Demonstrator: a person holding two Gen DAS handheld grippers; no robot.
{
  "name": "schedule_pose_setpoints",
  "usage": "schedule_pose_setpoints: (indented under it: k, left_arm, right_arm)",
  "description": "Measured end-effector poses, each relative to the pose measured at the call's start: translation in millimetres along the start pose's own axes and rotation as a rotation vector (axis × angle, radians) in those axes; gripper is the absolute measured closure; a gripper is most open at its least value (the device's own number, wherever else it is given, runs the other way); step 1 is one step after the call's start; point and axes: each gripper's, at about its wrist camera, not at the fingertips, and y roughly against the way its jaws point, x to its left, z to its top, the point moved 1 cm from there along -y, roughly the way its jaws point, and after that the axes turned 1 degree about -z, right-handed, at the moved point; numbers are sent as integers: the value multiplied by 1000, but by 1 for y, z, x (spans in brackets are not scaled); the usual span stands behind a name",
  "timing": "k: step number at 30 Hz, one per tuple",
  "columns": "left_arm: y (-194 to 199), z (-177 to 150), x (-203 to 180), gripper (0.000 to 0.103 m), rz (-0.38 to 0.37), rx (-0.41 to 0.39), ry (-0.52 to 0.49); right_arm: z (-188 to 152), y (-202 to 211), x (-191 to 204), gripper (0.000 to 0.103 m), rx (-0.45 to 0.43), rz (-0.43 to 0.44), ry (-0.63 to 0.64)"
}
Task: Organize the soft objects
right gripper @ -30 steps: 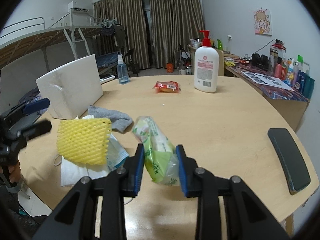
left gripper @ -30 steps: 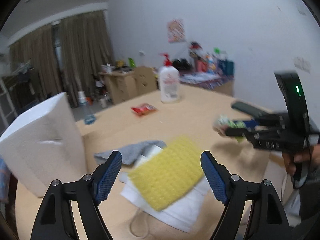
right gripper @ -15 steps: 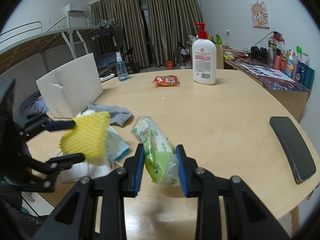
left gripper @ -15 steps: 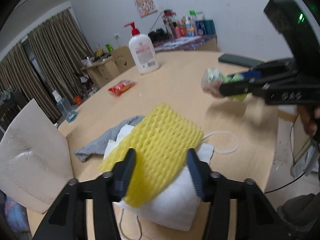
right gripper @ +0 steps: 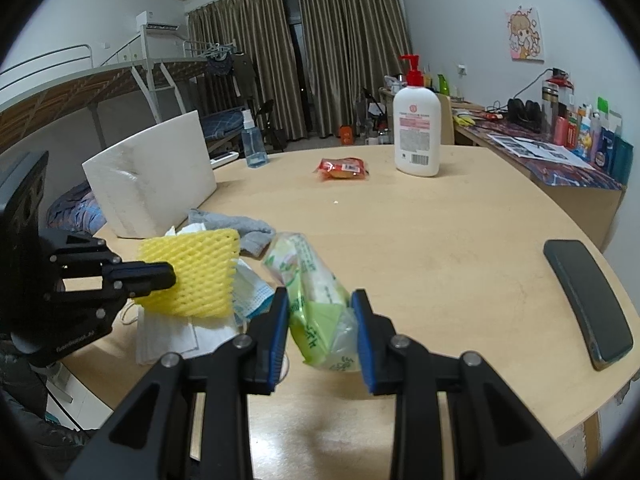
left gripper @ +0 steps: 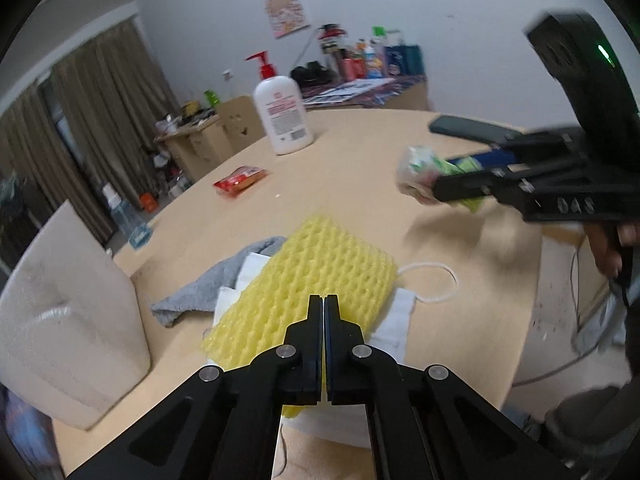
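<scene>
Left wrist view: since a second ago the left gripper [left gripper: 324, 300] jaws have pinched the yellow foam net [left gripper: 316, 276]; the right gripper [right gripper: 320, 312] grips the tissue pack [right gripper: 316, 304].

A lived-in dormitory room: a metal bunk bed [right gripper: 120, 76] stands far left of the tool, long brown curtains [right gripper: 304, 52] hang straight ahead, and an air conditioner [right gripper: 160, 24] sits high on the wall. A round wooden worktop [right gripper: 460, 240] carries a pump bottle of lotion [right gripper: 417, 132]. To the right, a desk [right gripper: 560, 160] crowded with toiletries runs beneath a cartoon poster [right gripper: 525, 36].
</scene>
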Motion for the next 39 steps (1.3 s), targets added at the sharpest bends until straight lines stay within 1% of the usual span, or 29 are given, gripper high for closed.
schedule_pose_setpoints:
  k: [2, 4, 5, 6, 7, 8, 9, 10, 11, 13, 15, 17, 19, 20, 21, 23, 24, 26, 30, 32, 35, 37, 39]
  left_arm:
    - [3, -3, -7, 101, -2, 0, -47]
    - [5, -4, -17, 96, -1, 3, -100]
    - [5, -5, -19, 88, 8, 1, -114]
    - [5, -5, -23, 75, 19, 2, -132]
    - [4, -6, -25, 66, 20, 4, -138]
    - [3, -6, -26, 46, 22, 5, -143]
    - [2, -6, -27, 33, 32, 4, -147]
    - [1, -6, -27, 31, 47, 1, -153]
    - [2, -7, -29, 31, 66, -11, -162]
    - [1, -7, -28, 31, 67, -20, -164]
    - [-6, -7, -27, 31, 80, 5, -162]
    - [-16, -8, -28, 33, 113, 34, -193]
    - [-25, -10, -30, 52, 171, 57, -233]
    - [-29, -11, -30, 68, 184, 73, -240]
    - [-34, -11, -28, 80, 186, 91, -237]
    - [-38, -10, -20, 90, 189, 112, -201]
    - [-37, -8, -14, 92, 195, 105, -168]
    - [-32, -6, -6, 94, 184, 88, -124]
    - [-18, -4, 1, 94, 157, 38, -79]
    - [-5, 0, 7, 94, 145, -16, -24]
    - [23, 7, 25, 94, 105, -112, 96]
    - [42, 10, 34, 94, 96, -172, 154]
    - [64, 10, 44, 94, 81, -253, 211]
  right_arm:
    - [0, 1, 2, 68, -1, 2, 5]
    - [-1, 1, 3, 68, -1, 7, 4]
    - [-1, 1, 3, 68, 0, 8, 4]
    - [-2, 0, 3, 68, 2, 7, 5]
    - [-2, 0, 4, 68, 2, 8, 6]
    - [-2, 0, 4, 68, 3, 11, 5]
    - [-3, 0, 5, 68, 3, 12, 6]
    - [-3, 1, 5, 68, 3, 12, 6]
    - [-3, 1, 5, 68, 4, 14, 5]
    - [-3, 0, 5, 68, 4, 14, 6]
    - [-3, 1, 4, 68, 3, 19, 1]
    - [-3, 1, 5, 68, 0, 20, 4]
    - [-4, 2, 5, 68, 0, 24, 1]
    - [-4, 2, 5, 68, 1, 22, 0]
    - [-5, 1, 5, 68, 2, 22, -1]
    - [-5, 2, 5, 68, 1, 23, -5]
    - [-5, 2, 5, 68, 1, 24, -4]
    - [-5, 3, 5, 68, 1, 23, -4]
    - [-4, 5, 6, 68, -6, 18, -4]
    - [-2, 7, 8, 68, -13, 17, -4]
    - [2, 12, 13, 68, -32, 19, 5]
    - [7, 17, 18, 68, -46, 23, 16]
    - [13, 22, 25, 68, -68, 27, 27]
